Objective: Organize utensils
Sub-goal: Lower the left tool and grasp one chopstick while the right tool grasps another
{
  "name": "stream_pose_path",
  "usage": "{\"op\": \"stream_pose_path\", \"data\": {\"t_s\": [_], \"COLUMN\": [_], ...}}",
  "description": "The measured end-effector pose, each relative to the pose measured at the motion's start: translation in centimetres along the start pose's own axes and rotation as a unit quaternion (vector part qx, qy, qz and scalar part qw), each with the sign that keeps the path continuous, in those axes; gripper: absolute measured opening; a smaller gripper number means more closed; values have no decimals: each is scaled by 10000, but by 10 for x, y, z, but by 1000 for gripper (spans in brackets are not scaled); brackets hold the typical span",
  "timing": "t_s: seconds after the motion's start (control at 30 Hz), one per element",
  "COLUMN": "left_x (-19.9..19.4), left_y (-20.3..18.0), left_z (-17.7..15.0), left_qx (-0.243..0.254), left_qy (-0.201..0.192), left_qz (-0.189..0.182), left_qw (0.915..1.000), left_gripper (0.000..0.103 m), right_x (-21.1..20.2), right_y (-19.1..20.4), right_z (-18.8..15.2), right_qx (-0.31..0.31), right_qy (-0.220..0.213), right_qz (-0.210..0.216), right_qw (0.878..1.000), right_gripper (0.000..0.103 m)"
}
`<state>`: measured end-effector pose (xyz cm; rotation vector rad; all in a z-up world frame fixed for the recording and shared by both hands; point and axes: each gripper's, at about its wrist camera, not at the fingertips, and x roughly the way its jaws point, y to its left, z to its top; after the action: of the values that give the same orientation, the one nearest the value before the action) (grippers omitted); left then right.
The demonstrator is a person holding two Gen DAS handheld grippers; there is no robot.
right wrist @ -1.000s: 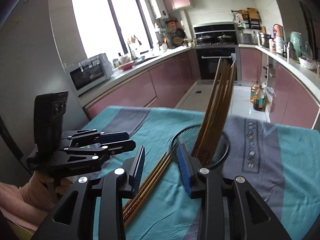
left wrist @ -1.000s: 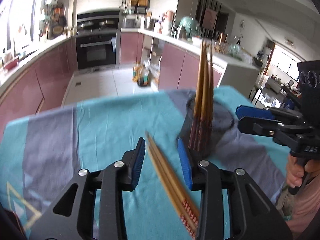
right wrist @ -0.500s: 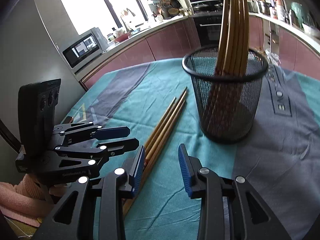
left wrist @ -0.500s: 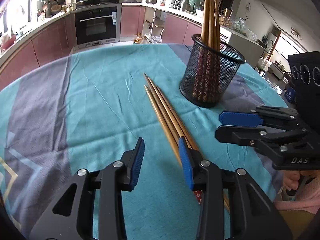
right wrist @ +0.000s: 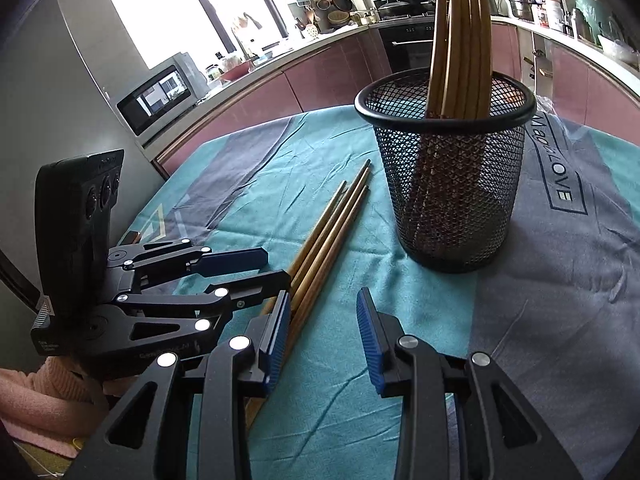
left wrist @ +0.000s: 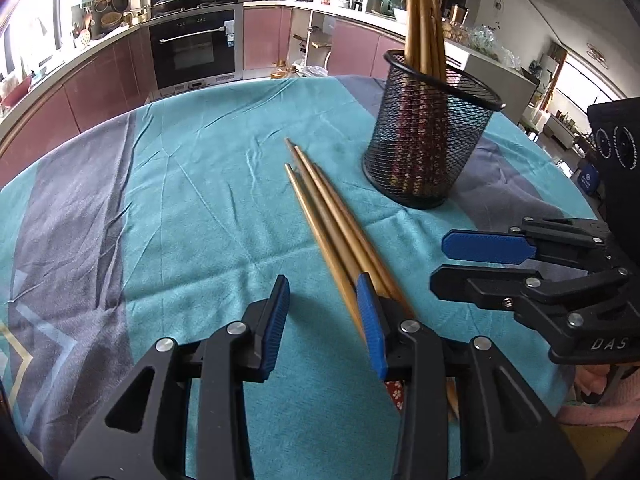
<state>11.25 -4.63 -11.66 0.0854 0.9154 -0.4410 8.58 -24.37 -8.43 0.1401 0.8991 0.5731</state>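
1. The loose bundle of tapered golden-brown wooden chopsticks (left wrist: 332, 216) lies flat on the teal and grey cloth-covered tabletop (left wrist: 192, 208), long axis running from about 5 o'clock to 11 o'clock in the left wrist view, thin tips at 11.
2. The left gripper (left wrist: 324, 324) hovers with jaws moderately apart and empty; the bundle passes under its right-hand jaw, just off the gap.
3. The right gripper (right wrist: 322, 336) is likewise part-open and empty; the bundle runs under its left-hand jaw.
4. Both look about equally near; either needs a small sideways shift, I judge.
5. The black wire-mesh cylindrical holder (left wrist: 428, 136), at 1 o'clock, stands upright holding several chopsticks.
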Motion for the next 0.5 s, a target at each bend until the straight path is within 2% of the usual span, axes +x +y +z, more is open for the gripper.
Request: {"op": "stream_pose_path", "data": {"t_s": [0.17, 0.5], "left_x": [2, 3], "left_y": [1, 11], "left_z": [1, 4], "left_qx": [-1, -183], "left_qy": [41, 67], "left_qz": [88, 1], "left_qw": [10000, 9998], "left_gripper": [31, 23], "right_x": [5, 19], "right_y": [2, 10], "right_z": [1, 5], "right_qx": [-5, -148], "right_qy": [49, 133], "right_qz": [-46, -175], "right_qw": [10000, 9996], "right_gripper": [32, 31]}}
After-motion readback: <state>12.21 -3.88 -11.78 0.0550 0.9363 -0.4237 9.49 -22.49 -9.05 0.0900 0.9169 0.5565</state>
